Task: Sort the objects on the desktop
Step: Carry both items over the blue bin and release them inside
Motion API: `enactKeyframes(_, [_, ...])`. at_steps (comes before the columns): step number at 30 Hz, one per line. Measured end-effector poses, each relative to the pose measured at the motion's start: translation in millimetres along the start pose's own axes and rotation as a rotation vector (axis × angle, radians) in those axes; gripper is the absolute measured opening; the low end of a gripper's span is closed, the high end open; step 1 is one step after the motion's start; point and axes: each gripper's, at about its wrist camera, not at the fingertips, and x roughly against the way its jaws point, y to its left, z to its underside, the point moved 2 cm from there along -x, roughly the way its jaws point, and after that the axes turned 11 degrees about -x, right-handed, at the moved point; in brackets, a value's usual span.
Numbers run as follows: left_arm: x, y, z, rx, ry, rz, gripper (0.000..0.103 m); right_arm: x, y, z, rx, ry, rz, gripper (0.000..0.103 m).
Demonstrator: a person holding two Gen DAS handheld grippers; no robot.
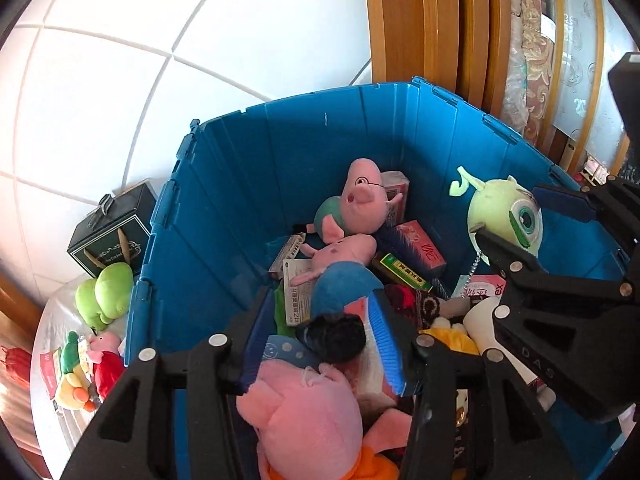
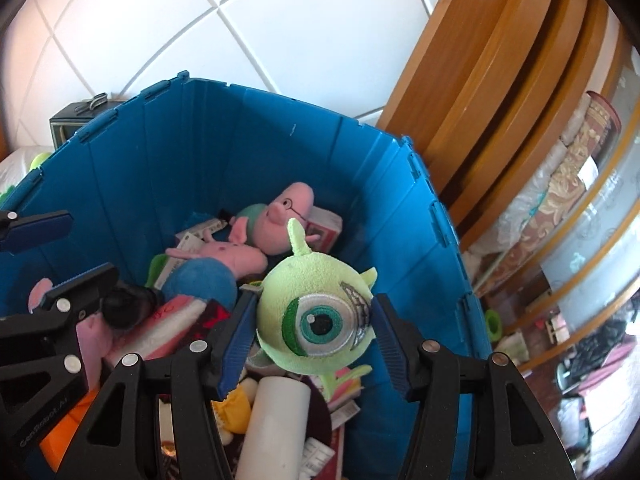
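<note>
Both of your tongs hang over a deep blue crate [image 1: 248,184] that is heaped with soft toys and small cartons.

Your right tongs [image 2: 314,322] hold a round green one-eyed plush [image 2: 316,316] above the right side of the crate. A blue pad [image 2: 236,334] presses against its left flank, and the other pad touches its right flank. The plush hangs clear of the pile, its single horn pointing up and its embroidered eye facing the right wrist camera. In the left wrist view the same plush [image 1: 506,212] sits near the crate's right wall, between the right tongs' fingers.

Your left tongs [image 1: 320,340] stand partly open over the near end of the crate. Between their blue pads lies a pink pig plush with a blue body and a dark foot [image 1: 340,300]. The pads do not appear to press on it.

Closer to you, under the left tongs, lies another pink pig plush [image 1: 304,412]. Toward the far wall of the crate, a pig plush with glasses [image 1: 360,200] rests on red cartons [image 1: 420,248]. A white cylinder [image 2: 276,424] lies in the pile beneath the right tongs.

Outside the crate's left wall, on the bench [image 1: 52,312], sit a dark green box [image 1: 112,232], a green plush [image 1: 106,296] and several smaller toys [image 1: 92,368].
</note>
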Motion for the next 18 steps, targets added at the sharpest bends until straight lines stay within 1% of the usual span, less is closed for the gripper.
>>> enactKeyframes(3, [-0.8, 2.8, -3.1, 0.001, 0.002, -0.004, 0.048, -2.3, 0.4, -0.5, -0.001, 0.003, 0.011, 0.058])
enactKeyframes(4, [-1.2, 3.1, -3.7, 0.000, 0.003, -0.005, 0.048, -1.8, 0.5, -0.7, -0.002, -0.001, 0.018, 0.060])
enactKeyframes(6, [-1.6, 3.7, -4.3, 0.001, 0.005, -0.005, 0.048, -1.0, 0.1, -1.1, -0.005, -0.007, 0.029, 0.072])
enactKeyframes(7, [-1.8, 3.9, -4.2, 0.001, 0.006, -0.005, 0.048, -1.2, -0.1, -1.3, -0.008, -0.007, 0.031, 0.084])
enactKeyframes(8, [-1.5, 4.2, -3.9, -0.003, 0.007, -0.001, 0.048, -1.1, -0.3, -1.3, -0.009, -0.008, 0.033, 0.089])
enactKeyframes(12, [-2.7, 5.0, -4.1, 0.002, 0.010, -0.005, 0.048, -1.1, 0.6, -2.3, -0.004, -0.009, 0.042, 0.091])
enactKeyframes(14, [-2.6, 6.6, -3.9, 0.009, 0.009, -0.006, 0.048, -1.0, -0.1, -2.7, -0.009, -0.009, 0.047, 0.095])
enactKeyframes(18, [-1.2, 8.9, -3.5, 0.019, 0.003, -0.016, 0.048, 2.9, -3.6, -3.1, -0.024, -0.017, 0.052, 0.100])
